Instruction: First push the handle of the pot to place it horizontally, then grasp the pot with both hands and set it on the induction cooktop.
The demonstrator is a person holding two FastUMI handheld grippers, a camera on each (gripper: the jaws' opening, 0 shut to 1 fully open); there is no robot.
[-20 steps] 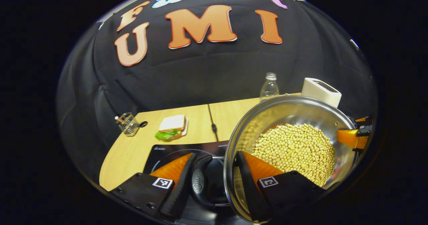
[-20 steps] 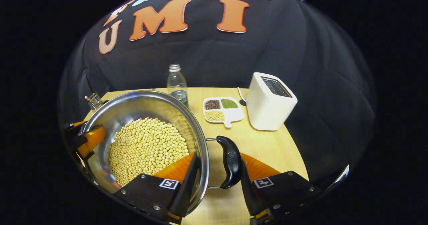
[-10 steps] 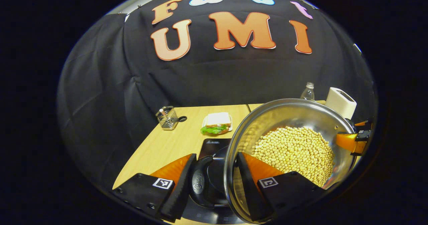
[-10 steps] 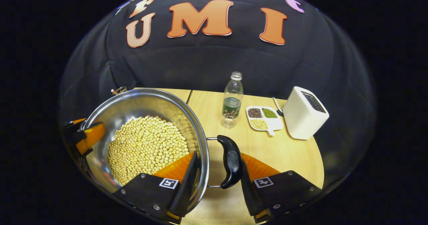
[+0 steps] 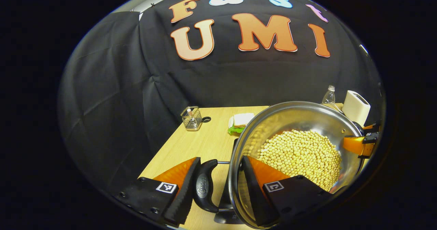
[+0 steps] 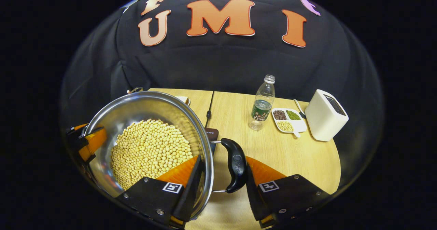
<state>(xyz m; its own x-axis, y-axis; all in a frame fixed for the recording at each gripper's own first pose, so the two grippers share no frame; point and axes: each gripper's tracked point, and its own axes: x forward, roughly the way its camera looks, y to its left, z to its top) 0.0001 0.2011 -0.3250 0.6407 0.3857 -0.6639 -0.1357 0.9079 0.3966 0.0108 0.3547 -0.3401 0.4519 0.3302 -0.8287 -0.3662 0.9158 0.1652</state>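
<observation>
The left gripper (image 5: 216,187) pinches one black side handle (image 5: 203,186) and the pot (image 5: 297,120) rim. The right gripper (image 6: 222,182) pinches the other handle (image 6: 236,165) the same way. To set it down well, keep both hands level so the soybeans (image 6: 150,151) stay in. The induction cooktop (image 6: 211,134) peeks out just behind the pot, on the wooden table (image 6: 290,154).

Wooden table (image 6: 300,154) bearing a clear bottle (image 6: 262,103), a divided dish of grains (image 6: 286,120), a white toaster (image 6: 325,115), a sandwich (image 5: 240,122) and a wire holder (image 5: 192,118).
</observation>
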